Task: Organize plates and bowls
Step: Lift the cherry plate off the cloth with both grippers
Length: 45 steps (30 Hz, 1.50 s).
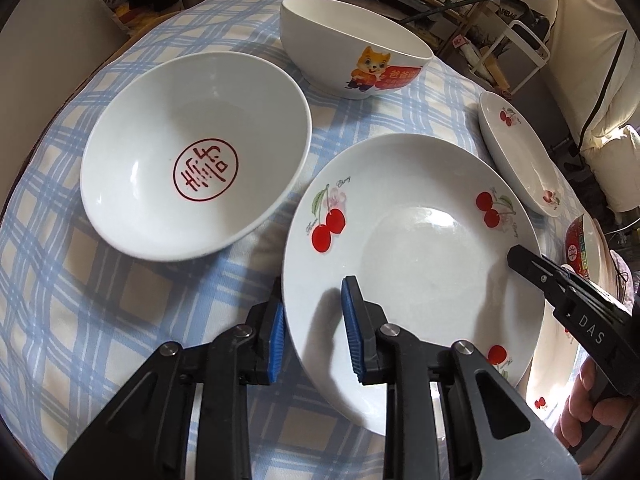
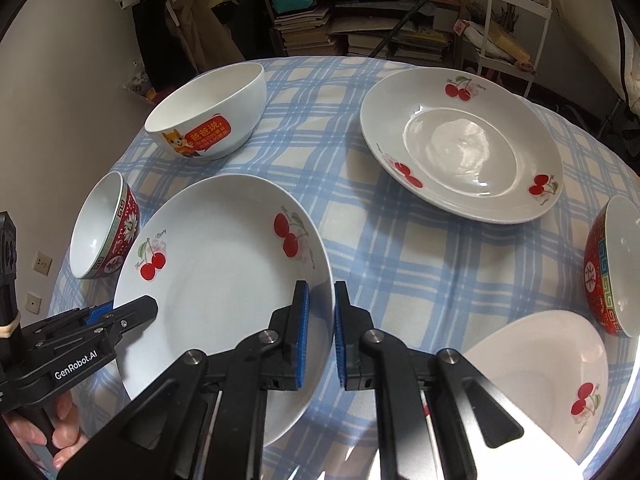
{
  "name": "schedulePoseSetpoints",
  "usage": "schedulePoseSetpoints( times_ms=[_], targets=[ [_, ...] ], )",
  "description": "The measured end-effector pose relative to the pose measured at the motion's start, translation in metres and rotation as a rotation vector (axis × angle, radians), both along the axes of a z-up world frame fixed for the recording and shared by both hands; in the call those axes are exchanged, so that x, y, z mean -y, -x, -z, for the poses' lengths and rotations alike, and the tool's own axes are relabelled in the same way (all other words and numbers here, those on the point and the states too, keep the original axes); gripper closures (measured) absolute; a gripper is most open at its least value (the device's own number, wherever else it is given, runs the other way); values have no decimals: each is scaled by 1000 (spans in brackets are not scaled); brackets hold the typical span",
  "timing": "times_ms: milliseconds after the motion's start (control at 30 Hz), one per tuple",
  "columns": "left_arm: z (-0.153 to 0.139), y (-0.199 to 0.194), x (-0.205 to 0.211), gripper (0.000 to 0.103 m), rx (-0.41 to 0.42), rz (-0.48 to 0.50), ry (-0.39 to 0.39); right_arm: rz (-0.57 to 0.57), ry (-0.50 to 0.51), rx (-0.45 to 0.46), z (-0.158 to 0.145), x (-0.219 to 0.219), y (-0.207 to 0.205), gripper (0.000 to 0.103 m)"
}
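Observation:
A white cherry plate (image 1: 412,248) lies in front of both grippers; it also shows in the right wrist view (image 2: 224,280). My left gripper (image 1: 316,332) straddles its left rim, jaws apart, one blue pad inside and one outside. My right gripper (image 2: 322,328) straddles its right rim with a narrow gap, pads close to the rim. A second cherry plate (image 2: 460,144) lies far right. A third cherry plate (image 2: 548,372) sits near right. A white bowl with a red seal (image 1: 196,152) lies left. A cat-print bowl (image 2: 208,112) stands at the back.
The round table has a blue checked cloth (image 2: 380,240). Two red patterned bowls stand on it, one at the left (image 2: 104,228), one at the right edge (image 2: 612,264). Shelves with books (image 2: 360,28) and a white rack (image 2: 516,20) stand behind the table.

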State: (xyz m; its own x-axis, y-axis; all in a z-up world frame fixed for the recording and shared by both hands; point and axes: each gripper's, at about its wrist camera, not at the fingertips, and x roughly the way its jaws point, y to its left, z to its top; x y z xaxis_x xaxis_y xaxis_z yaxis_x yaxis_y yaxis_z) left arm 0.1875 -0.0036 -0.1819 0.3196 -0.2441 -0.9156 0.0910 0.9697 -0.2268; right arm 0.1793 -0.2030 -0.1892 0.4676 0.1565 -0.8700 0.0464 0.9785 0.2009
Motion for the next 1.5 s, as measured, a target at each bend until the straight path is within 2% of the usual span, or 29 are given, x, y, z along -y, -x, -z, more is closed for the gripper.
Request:
schedulePoseSetpoints(
  times_ms=[467, 600, 933, 1133, 1500],
  targets=[
    [-12, 33, 1, 78, -20, 38, 20, 32, -24, -22, -10, 7, 44, 91],
    [-9, 38, -3, 84, -60, 42, 49, 42, -15, -24, -15, 7, 56, 91],
    [-5, 46, -9, 84, -76, 23, -16, 35, -53, -93, 2, 0, 70, 91],
    [6, 41, -10, 83, -127, 24, -12, 22, -25, -140, 13, -8, 68, 89],
    [6, 39, -1, 83, -141, 55, -40, 14, -25, -200, 19, -6, 64, 88]
  ],
)
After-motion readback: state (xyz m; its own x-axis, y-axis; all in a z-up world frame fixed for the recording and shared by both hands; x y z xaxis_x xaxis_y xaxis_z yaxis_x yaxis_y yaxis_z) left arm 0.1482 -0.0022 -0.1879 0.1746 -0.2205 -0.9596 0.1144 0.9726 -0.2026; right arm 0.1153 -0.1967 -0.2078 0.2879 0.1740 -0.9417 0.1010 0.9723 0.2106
